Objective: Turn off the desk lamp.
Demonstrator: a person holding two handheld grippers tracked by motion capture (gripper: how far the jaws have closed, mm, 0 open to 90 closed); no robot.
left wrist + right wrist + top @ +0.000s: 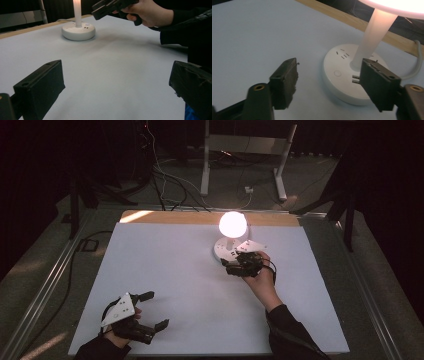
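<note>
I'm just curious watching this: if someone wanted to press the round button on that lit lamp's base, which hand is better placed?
Probably the right. Its claw hangs open just over the lamp base, close to the round button. The left claw sits far off at the near edge.

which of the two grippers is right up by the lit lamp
The right gripper, its open jaws reaching over the lamp's round white base. The left gripper sits far off near the table's front edge, also open.

Dark lab: floor cables (165,180), metal stand (245,150).
</note>
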